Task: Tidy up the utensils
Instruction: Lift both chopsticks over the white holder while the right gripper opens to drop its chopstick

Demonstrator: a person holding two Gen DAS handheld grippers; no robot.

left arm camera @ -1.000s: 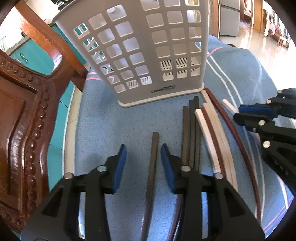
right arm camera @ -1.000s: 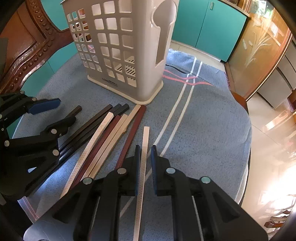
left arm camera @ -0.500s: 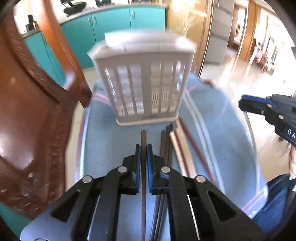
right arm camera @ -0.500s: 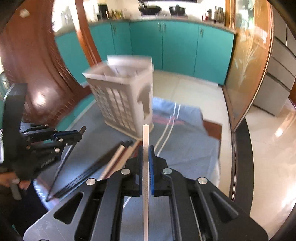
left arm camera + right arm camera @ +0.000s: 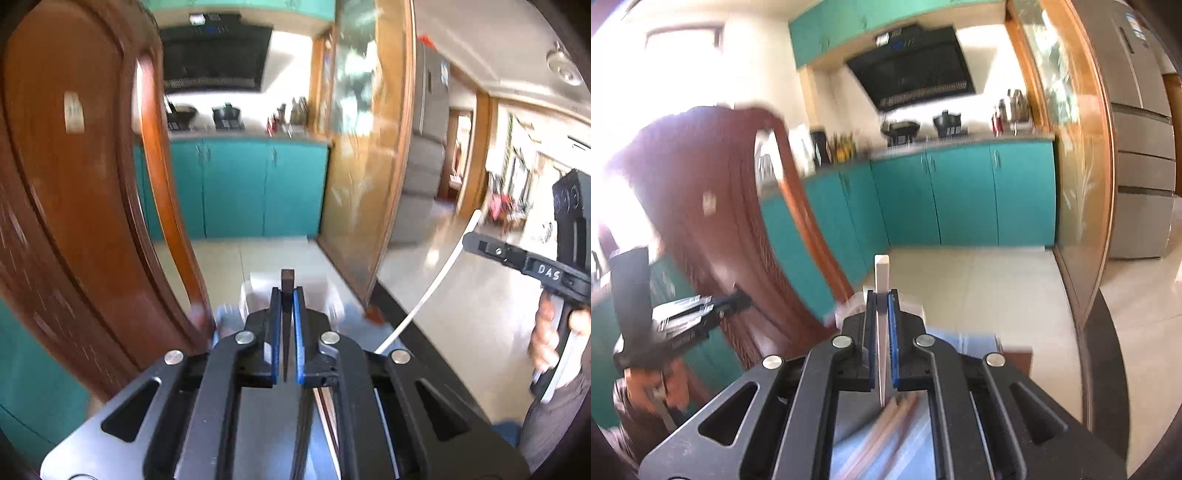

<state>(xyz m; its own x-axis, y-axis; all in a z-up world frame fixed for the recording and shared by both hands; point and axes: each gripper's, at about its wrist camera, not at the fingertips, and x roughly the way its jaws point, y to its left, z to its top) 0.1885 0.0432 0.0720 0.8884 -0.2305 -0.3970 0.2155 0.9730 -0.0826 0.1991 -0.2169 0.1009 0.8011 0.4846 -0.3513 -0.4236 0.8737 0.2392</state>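
Starting on the left, there's a big carved wooden chair back [image 5: 85, 206] filling that whole side of the left wrist view, pretty blurry. Next over, the left gripper [image 5: 284, 295] is clamped narrow on a dark brown chopstick [image 5: 286, 291], blue pads pressed on both sides, with the square end poking out just past the fingertips and pointing toward the teal cabinets [image 5: 236, 192] in the kitchen behind. Right behind that tip you can just make out the white basket [image 5: 255, 291], mostly hidden by the fingers and smeared by blur, sitting on the blue cloth [image 5: 354, 321]. Down between the gripper's arms a few more chopsticks [image 5: 328, 406] lie on the table. Moving right, the right gripper [image 5: 882, 295] is pinched tight on a white chopstick [image 5: 881, 273], which in the left view shows as a long pale stick slanting up from the table edge. In its own camera the stick's end sticks up past the pads, and a blurry bunch of wooden chopsticks [image 5: 894, 417] sits below on the cloth. Far right is a fridge [image 5: 1141, 155].
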